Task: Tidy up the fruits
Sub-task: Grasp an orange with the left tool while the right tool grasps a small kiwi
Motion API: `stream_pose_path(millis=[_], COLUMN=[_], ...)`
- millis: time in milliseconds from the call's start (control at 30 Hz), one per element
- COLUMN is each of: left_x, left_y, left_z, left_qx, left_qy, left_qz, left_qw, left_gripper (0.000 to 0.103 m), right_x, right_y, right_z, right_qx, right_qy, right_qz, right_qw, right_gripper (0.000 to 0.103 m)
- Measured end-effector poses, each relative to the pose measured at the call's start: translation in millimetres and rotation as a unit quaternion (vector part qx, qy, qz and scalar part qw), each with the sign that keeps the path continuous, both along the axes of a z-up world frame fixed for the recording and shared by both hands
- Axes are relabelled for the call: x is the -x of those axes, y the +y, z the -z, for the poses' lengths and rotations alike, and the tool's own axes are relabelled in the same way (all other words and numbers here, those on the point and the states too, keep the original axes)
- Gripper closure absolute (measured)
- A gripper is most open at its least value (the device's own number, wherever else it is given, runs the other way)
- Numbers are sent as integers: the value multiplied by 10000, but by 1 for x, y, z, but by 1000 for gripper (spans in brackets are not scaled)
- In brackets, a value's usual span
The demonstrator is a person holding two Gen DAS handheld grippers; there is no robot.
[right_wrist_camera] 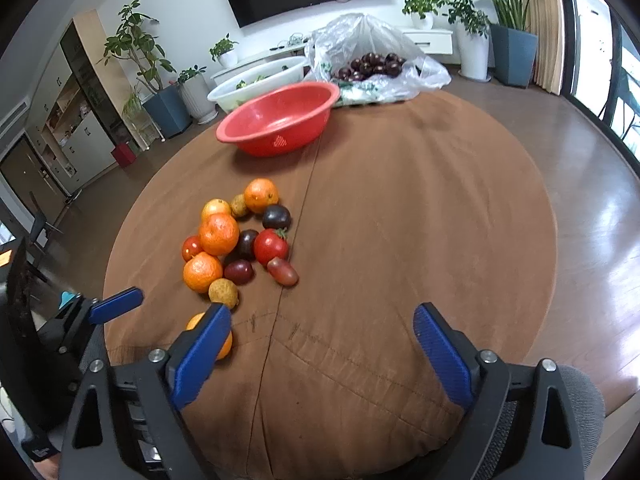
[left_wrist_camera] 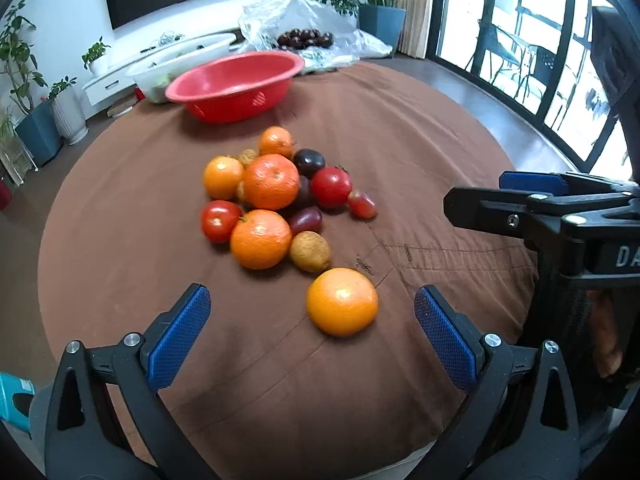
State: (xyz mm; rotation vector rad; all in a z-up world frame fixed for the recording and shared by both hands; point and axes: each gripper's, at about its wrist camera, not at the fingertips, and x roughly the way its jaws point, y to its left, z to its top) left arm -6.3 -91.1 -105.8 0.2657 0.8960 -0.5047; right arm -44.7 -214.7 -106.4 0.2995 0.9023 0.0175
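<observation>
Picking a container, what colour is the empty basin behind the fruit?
Red basin, clearest in the right wrist view.

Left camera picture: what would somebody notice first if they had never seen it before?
Probably the bright pile of fruit in the middle of the round brown table, with one orange lying apart, nearest the open left gripper. Behind the pile sits a big empty red bowl.

both the left gripper (left_wrist_camera: 312, 320) and right gripper (right_wrist_camera: 322, 340): black frames, silver screws, textured blue pads.
</observation>
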Motion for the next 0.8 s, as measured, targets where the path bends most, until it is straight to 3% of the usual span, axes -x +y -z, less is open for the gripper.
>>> stream_pose_path(millis=[33,133,167,300,533,800], left_x=[-1,-6,-8,-10,-7,-15], left_y=[-1,-5,-4,-5,14,84], left_z=[2,10,11,16,9,-19], left_qx=[-2,53,64,284,635,1133], left_qy=[29,225,290,485,625,481], left_qz=[-3,74,71,166,94,-451], left_qw=[10000,9997,9995,9983,9960,9914], left_gripper=[7,37,52,65,66,66], right_x=[1,3,2,3,1,-23], right_y=[-2,-7,-7,-8,0,40], right_z=[0,-1,-1,-1,-2,4], right_qx=[-15,-53,-56,-67,23,52], right_qy=[17,16,11,14,37,106], right_qz=[20,91,110,127,-42,-734], right_qw=[10000,9999,9999,9999,10000,9972], right_gripper=[12,12,12,12,18,31])
